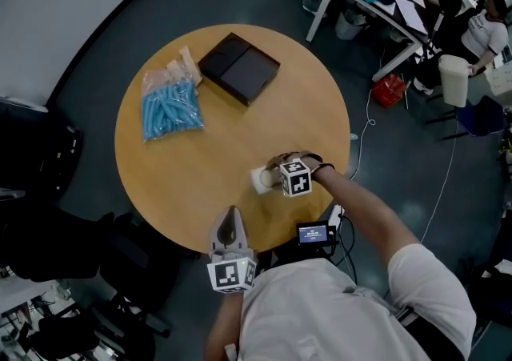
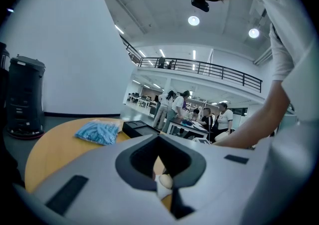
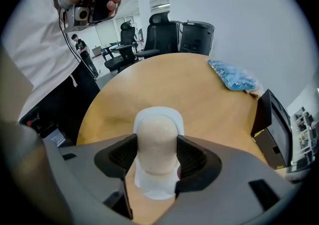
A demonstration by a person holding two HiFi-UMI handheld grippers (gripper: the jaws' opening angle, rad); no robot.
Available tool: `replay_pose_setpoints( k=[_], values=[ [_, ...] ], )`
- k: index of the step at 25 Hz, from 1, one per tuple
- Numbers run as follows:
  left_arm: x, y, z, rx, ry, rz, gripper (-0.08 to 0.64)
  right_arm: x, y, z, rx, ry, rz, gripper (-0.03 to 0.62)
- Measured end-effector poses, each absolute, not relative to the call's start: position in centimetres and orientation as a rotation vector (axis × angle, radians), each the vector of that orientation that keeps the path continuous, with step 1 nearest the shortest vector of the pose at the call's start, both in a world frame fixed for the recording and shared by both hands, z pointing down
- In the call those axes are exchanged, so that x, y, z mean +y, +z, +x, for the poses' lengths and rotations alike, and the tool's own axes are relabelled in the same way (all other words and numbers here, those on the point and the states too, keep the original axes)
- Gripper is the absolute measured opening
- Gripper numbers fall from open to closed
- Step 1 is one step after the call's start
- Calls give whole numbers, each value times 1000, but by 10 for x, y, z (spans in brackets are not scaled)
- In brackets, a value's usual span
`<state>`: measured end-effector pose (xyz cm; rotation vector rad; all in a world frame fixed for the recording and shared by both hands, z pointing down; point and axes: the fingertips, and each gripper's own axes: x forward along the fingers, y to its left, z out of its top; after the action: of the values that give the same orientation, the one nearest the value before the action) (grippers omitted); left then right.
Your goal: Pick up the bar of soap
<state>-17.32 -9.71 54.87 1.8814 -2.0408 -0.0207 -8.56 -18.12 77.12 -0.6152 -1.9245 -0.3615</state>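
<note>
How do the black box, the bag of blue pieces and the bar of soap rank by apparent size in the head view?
Largest: black box and bag of blue pieces, about alike, too close to rank.
Smallest: bar of soap, clearly.

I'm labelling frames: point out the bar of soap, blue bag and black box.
bar of soap [image 3: 156, 144], right gripper view, its upper face
blue bag [image 1: 170, 108], head view, its middle
black box [image 1: 239, 67], head view, lid centre
</note>
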Motion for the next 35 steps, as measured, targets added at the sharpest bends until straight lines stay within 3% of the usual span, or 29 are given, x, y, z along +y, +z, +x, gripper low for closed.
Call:
replay_pose_setpoints(
  k=[6, 12, 18, 22, 35],
  values=[
    [-99, 546, -176, -2041, -36, 1889, 6, -193, 712, -97, -2212, -184, -395, 256],
    [-103, 527, -171, -2040, -79, 1931, 6, -211, 598, -67, -2742, 321, 140, 256],
    [-107, 511, -161, -2036, -113, 1960, 6, -194, 499, -22, -3037, 434, 731, 256],
    [-104, 512, -147, -2009, -111, 1980, 6, -178, 498, -3, -3023, 523, 923, 256],
    [-94, 505, -130, -1980, -122, 2024, 6, -158, 496, 3, -3033, 490, 889, 256]
  ],
)
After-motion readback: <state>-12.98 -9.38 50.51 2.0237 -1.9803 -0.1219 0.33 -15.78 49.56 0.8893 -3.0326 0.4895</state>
